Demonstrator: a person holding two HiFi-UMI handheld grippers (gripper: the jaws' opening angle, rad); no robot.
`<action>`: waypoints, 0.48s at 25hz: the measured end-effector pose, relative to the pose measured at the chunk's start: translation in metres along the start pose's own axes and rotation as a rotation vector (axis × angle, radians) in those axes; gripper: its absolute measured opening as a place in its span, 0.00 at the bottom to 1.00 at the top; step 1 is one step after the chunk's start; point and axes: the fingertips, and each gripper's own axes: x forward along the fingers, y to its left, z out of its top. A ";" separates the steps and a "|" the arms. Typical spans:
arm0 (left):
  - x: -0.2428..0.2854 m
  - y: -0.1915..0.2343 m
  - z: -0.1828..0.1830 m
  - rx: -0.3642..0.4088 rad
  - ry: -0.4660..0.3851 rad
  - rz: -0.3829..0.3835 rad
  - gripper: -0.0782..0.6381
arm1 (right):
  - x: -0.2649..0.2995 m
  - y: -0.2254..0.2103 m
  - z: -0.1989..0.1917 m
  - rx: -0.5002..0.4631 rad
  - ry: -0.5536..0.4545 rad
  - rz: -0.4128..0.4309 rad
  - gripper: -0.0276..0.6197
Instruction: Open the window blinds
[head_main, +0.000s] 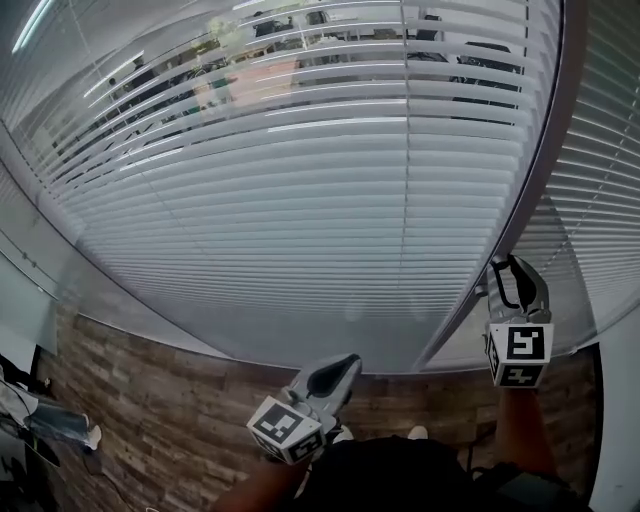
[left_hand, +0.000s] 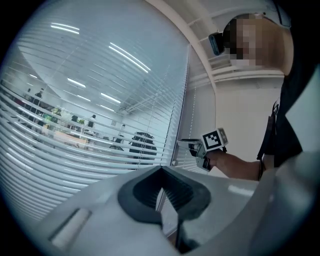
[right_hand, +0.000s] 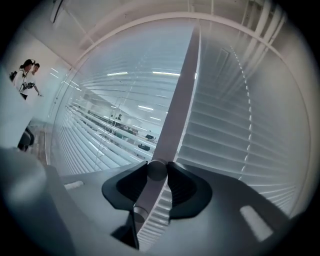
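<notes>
Wand (right_hand: 156, 170) is clamped between right gripper (head_main: 508, 272) pads, hanging at the right edge of blinds (head_main: 300, 200). Left gripper (left_hand: 161, 169) idles low at left, jaws together on nothing. Wand looks light, thin, stiff and smooth (probably slips when rolled), so pinch it square across the pads on the shaft. Slats look thin and easily bent; leave them alone. Twist gently and avoid side load, its top link is likely fragile.

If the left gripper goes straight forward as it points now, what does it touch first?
Probably the lower slats of the white blinds, close beside the window frame; depth is unclear.
</notes>
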 end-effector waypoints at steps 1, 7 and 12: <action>0.000 -0.001 0.000 -0.001 0.004 -0.001 0.11 | -0.001 0.001 -0.001 -0.001 0.002 0.001 0.28; 0.003 -0.002 -0.002 -0.002 -0.002 -0.006 0.11 | -0.001 -0.001 -0.001 0.159 -0.003 0.047 0.28; 0.004 -0.001 -0.001 0.000 -0.002 0.000 0.11 | -0.001 -0.004 -0.002 0.381 -0.016 0.089 0.28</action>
